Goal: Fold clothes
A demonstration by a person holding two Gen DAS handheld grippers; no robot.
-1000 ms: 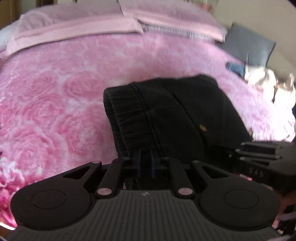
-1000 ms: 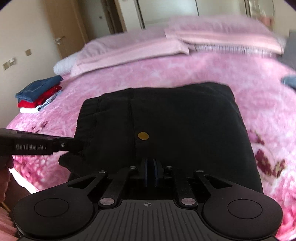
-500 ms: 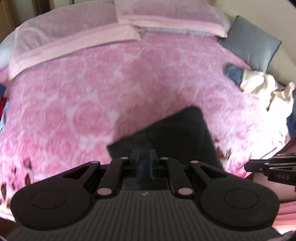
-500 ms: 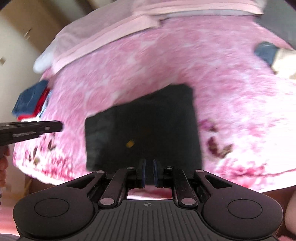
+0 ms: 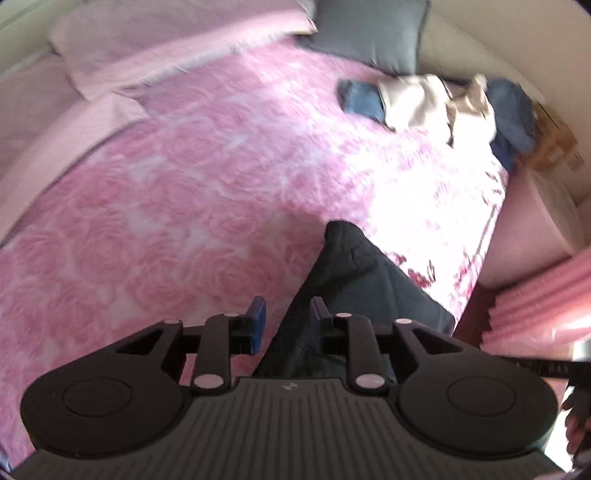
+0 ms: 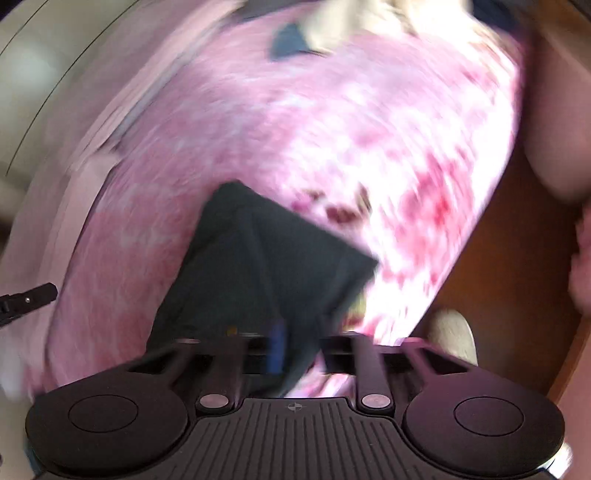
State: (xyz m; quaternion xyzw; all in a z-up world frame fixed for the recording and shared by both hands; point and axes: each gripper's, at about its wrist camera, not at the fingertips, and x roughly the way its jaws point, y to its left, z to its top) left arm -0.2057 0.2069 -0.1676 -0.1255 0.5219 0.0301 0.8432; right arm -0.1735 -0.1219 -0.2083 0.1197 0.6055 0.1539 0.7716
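Left wrist view: left tool (image 5: 284,319) jaws opening, black trousers (image 5: 364,280) between pads, not pressed, lying folded on pink bed (image 5: 184,221) near edge. Judged: release needed clean lift, no snagging.
Right wrist view, blurred: right tool (image 6: 299,349) jaws opening, nothing gripped; trousers (image 6: 258,266) lay below.

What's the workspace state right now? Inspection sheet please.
Surface: pink rose-pattern bedspread, covering the bed.
Job's things: folded black garment lying near the bed's edge.
Clutter: heap of blue and cream clothes; grey cushion; pink pillows.
Grippers: left gripper opening, nothing pinched between its pads; right gripper opening, blurred, above the garment.
Cables: nothing seen.
Surroundings: brown floor beside the bed.
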